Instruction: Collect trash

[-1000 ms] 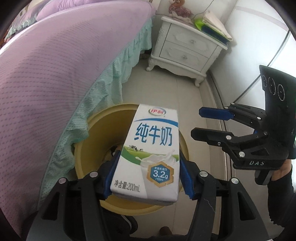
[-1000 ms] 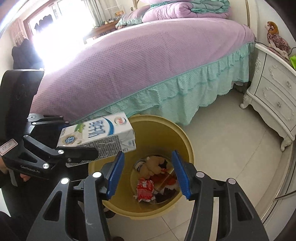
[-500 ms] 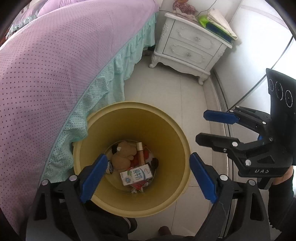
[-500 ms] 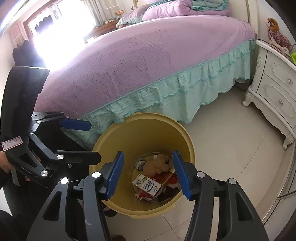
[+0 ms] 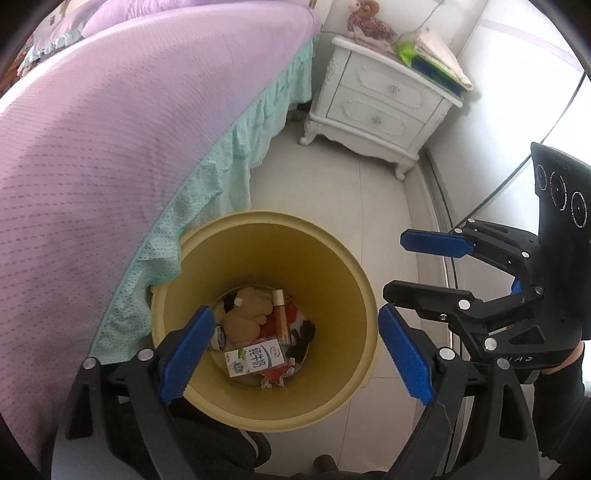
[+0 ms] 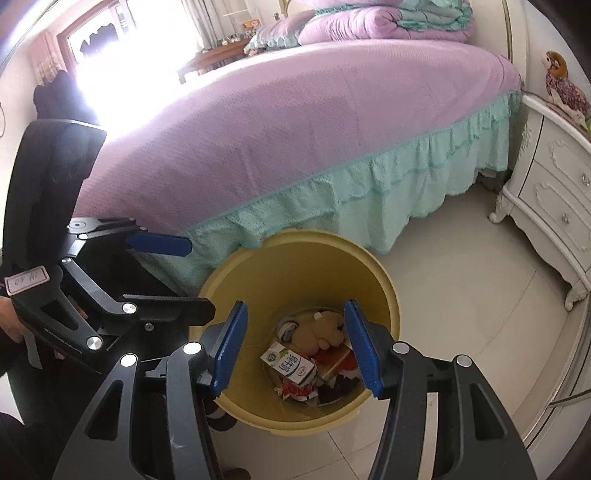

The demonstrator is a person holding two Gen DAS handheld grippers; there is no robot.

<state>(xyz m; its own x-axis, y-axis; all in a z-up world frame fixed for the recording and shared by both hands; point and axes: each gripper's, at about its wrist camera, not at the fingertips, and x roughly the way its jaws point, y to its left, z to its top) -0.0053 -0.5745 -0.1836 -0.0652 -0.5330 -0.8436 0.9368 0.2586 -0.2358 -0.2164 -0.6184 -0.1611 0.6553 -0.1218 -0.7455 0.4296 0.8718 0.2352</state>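
A yellow trash bin stands on the tiled floor against the bed skirt. A white and blue milk carton lies on its side at the bottom. It rests on a tan teddy bear, red wrappers and a slim bottle. My left gripper hangs open wide over the bin's mouth, holding nothing. My right gripper is open at a narrower width above the bin's right side, also holding nothing.
A bed with a purple cover and a mint ruffled skirt runs along the bin's left. A white nightstand with books and a plush toy stands beyond. Bare floor tiles lie between the bin and the nightstand.
One second ago my left gripper held the milk carton over the bin. Its jaws opened wide and the carton dropped to the bottom. My right gripper stayed as it was.
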